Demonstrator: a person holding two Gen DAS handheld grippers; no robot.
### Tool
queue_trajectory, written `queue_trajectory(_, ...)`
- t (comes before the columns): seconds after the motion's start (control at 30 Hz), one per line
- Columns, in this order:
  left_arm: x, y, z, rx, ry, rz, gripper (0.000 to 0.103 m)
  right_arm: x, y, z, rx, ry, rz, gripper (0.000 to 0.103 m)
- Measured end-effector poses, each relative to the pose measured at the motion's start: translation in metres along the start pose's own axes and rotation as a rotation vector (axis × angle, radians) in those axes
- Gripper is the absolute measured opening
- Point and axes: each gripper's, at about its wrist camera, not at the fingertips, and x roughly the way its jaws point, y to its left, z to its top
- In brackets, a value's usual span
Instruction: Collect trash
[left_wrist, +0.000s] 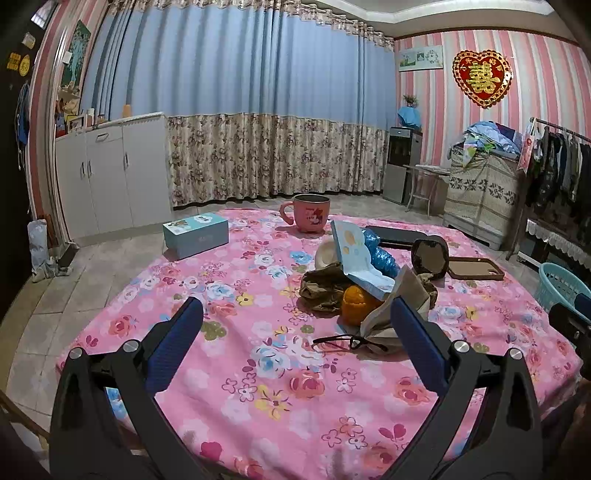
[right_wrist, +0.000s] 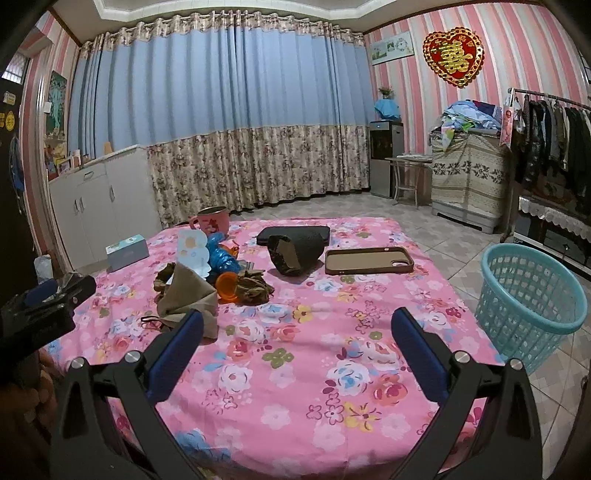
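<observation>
A heap of trash lies on the pink flowered tablecloth (left_wrist: 229, 332): a crumpled brown paper (left_wrist: 321, 286), an orange peel (left_wrist: 356, 302), a torn white and blue packet (left_wrist: 354, 254), a blue plastic bag (left_wrist: 380, 251) and a beige face mask (left_wrist: 388, 317) with black loops. The heap also shows in the right wrist view (right_wrist: 207, 280). A turquoise mesh basket (right_wrist: 532, 291) stands on the floor right of the table. My left gripper (left_wrist: 295, 314) is open and empty, just short of the heap. My right gripper (right_wrist: 295, 325) is open and empty above the cloth.
A pink mug (left_wrist: 308, 214), a light blue box (left_wrist: 195, 234), a black flat case (right_wrist: 293, 234), a small dark mirror (right_wrist: 290, 253) and a brown phone case (right_wrist: 369, 260) lie on the table. A white cabinet (left_wrist: 110, 177) stands left, a clothes rack (right_wrist: 550, 125) right.
</observation>
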Motion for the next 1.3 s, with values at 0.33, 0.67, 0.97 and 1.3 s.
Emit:
queue_trajectory(0.33, -0.001, -0.002, 0.001, 0.010, -0.003, 0.005, 0.098, 0.000, 0.001, 0.000, 0.011, -0.004, -0.004, 0.099)
queue_trajectory(0.67, 0.001, -0.003, 0.001, 0.001, -0.004, 0.002, 0.098, -0.002, 0.004, -0.001, -0.009, -0.018, -0.008, 0.099)
queue_trajectory(0.97, 0.005, 0.000, 0.000, -0.009, 0.005, 0.001, 0.098, 0.000, 0.008, -0.001, -0.042, -0.002, 0.010, 0.099)
queue_trajectory(1.3, 0.029, 0.014, 0.028, 0.054, 0.068, -0.031, 0.098, 0.034, 0.042, 0.007, -0.064, 0.091, 0.062, 0.099)
